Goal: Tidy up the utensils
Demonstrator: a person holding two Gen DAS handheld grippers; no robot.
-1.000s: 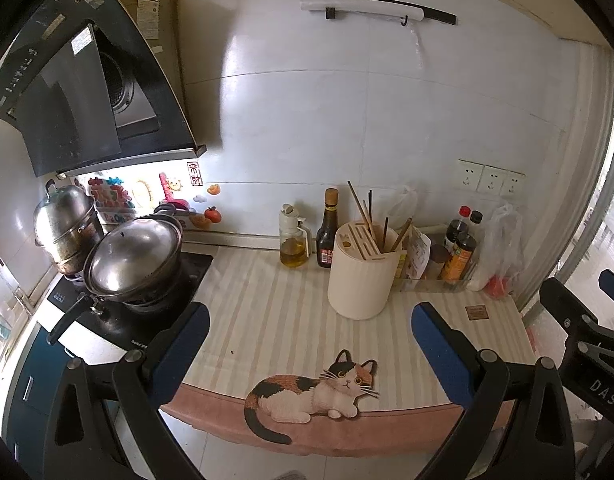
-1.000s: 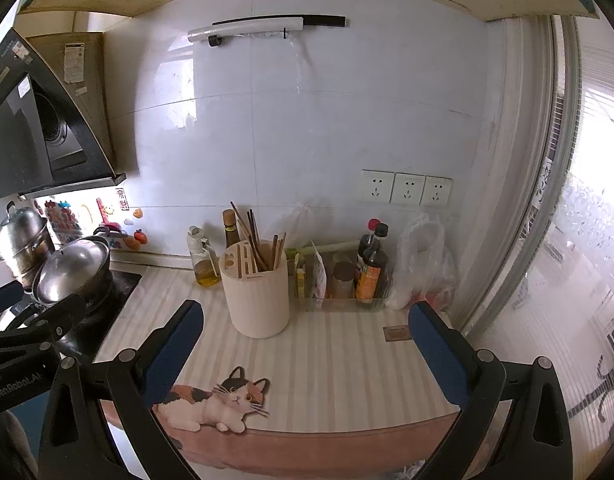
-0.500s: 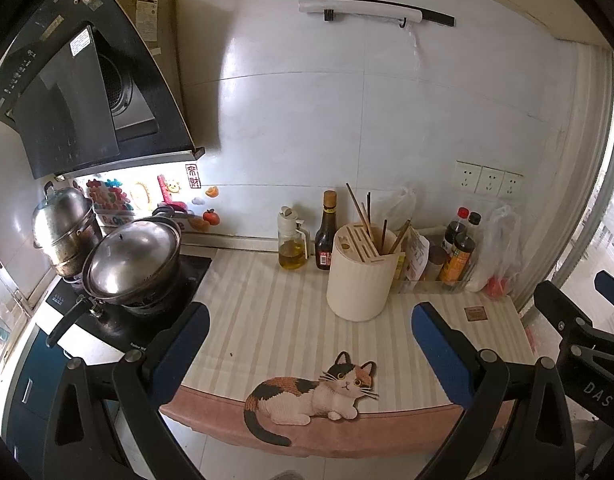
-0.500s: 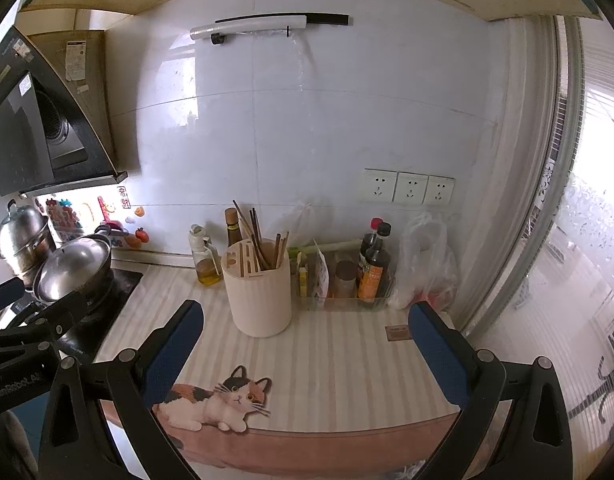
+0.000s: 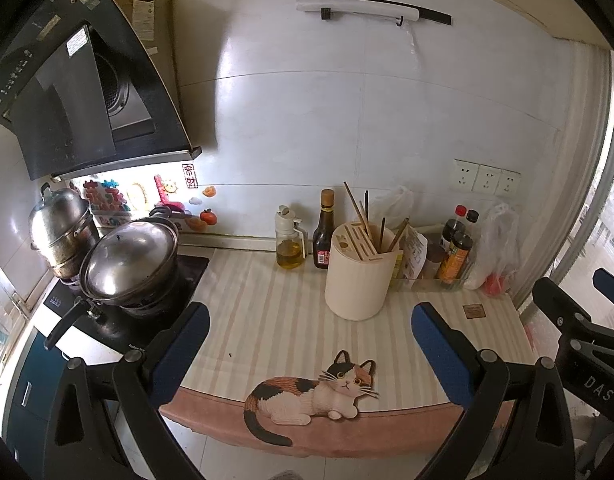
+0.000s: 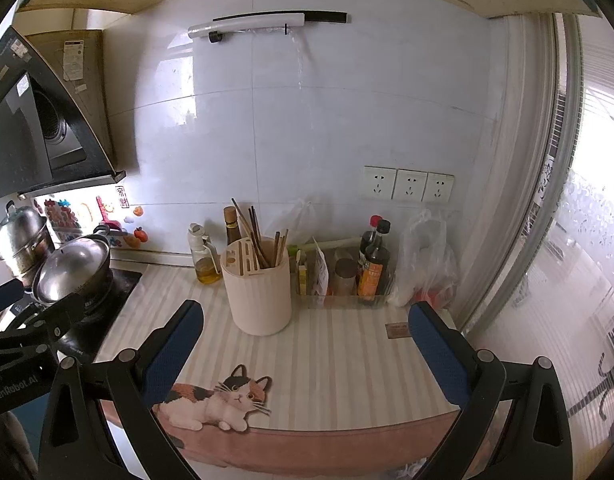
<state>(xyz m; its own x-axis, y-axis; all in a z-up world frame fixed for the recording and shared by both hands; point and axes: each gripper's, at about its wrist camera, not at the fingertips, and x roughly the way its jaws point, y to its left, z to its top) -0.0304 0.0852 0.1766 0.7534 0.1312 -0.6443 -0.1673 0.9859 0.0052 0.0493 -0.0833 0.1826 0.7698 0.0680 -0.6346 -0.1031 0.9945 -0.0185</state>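
We see a striped counter mat [image 5: 267, 320] filling mid-frame. At its centre stands an upright cream cylindrical utensil holder [image 5: 359, 276], thin brown chopsticks [image 5: 357, 210] leaning up-left. Oil bottle [image 5: 289, 240] left, condiment bottles [image 6: 373, 264] right. Our left gripper [image 5: 309, 352] and right gripper [image 6: 307, 350] hang released, empty.

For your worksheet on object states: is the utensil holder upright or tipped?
Upright: the holder stands on its base on the counter, chopsticks sticking up.
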